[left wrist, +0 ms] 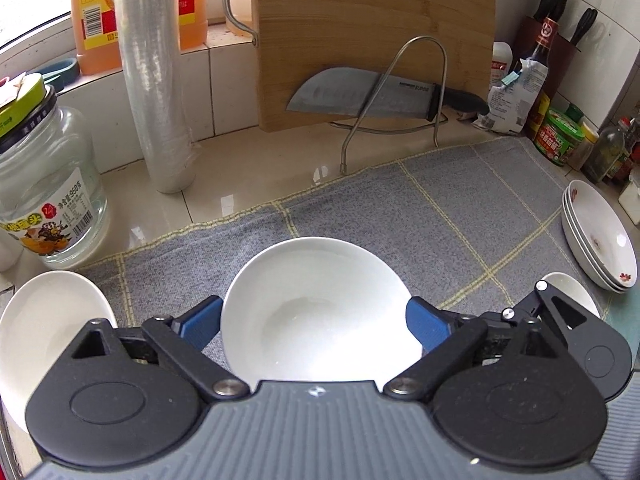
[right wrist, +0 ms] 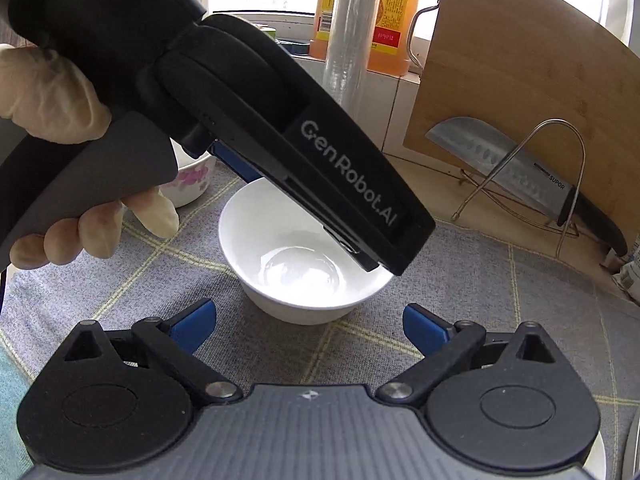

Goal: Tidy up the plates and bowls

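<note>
A plain white bowl (left wrist: 316, 308) stands on the grey checked cloth (left wrist: 440, 216). My left gripper (left wrist: 314, 326) is open, its blue pads either side of the bowl's rim. In the right wrist view the same bowl (right wrist: 296, 248) lies ahead of my right gripper (right wrist: 310, 326), which is open and empty just short of it; the left gripper's black body (right wrist: 280, 132) hangs over the bowl. A stack of white plates with red flowers (left wrist: 600, 236) lies at the right. Another white dish (left wrist: 44, 328) sits at the left.
A glass jar (left wrist: 44, 184), a roll of film (left wrist: 154, 76), oil bottles (left wrist: 92, 16), and a bamboo board (left wrist: 372, 36) with a knife (left wrist: 372, 96) on a wire rack line the back. Condiment bottles (left wrist: 560, 136) crowd the right corner. A pink-flowered bowl (right wrist: 188, 180) sits left.
</note>
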Action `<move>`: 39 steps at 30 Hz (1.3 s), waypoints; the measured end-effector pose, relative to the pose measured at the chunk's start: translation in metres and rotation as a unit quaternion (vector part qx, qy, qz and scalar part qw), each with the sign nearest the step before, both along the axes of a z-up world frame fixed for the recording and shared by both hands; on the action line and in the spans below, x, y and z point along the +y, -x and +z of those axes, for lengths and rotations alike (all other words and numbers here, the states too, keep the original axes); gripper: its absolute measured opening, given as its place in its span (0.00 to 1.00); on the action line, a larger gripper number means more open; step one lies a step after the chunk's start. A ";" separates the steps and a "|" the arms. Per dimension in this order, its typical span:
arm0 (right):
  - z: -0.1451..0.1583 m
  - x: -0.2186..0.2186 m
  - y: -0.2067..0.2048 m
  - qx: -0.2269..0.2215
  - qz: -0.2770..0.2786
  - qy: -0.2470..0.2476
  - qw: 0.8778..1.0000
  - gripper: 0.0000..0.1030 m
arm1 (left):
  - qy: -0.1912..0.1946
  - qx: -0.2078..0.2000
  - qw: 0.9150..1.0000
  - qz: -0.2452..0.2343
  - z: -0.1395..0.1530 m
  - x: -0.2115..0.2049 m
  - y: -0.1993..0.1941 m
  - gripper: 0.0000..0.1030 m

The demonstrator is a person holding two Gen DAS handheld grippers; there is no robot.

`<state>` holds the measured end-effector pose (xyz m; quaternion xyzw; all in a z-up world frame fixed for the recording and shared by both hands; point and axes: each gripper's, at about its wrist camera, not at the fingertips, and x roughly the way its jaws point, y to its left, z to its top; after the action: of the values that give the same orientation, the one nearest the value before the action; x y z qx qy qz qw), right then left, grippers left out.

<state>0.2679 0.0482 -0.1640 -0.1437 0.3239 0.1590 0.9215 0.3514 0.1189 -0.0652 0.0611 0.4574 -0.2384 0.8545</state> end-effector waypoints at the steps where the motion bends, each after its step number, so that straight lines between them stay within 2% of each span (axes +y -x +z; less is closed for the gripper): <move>1: 0.000 0.000 -0.001 0.000 -0.001 -0.002 1.000 0.96 | 0.000 0.001 1.000 -0.003 0.000 0.000 -0.001 0.92; 7: -0.003 -0.001 -0.009 0.003 0.003 -0.018 1.000 0.89 | -0.002 0.013 1.000 -0.017 -0.005 0.001 -0.007 0.89; 9: -0.004 -0.002 -0.011 0.000 0.005 -0.025 1.000 0.83 | 0.003 0.019 1.000 -0.015 -0.006 0.002 -0.009 0.89; 15: -0.002 -0.002 -0.012 -0.014 0.004 -0.027 1.000 0.83 | 0.012 0.020 1.000 -0.016 -0.006 0.003 -0.012 0.89; 39: -0.002 -0.001 -0.010 -0.015 0.002 -0.026 1.000 0.83 | 0.025 0.025 0.999 -0.040 -0.006 0.004 -0.020 0.86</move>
<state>0.2778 0.0472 -0.1658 -0.1230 0.3052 0.1670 0.9294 0.3714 0.1230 -0.0709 0.0523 0.4702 -0.2852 0.8336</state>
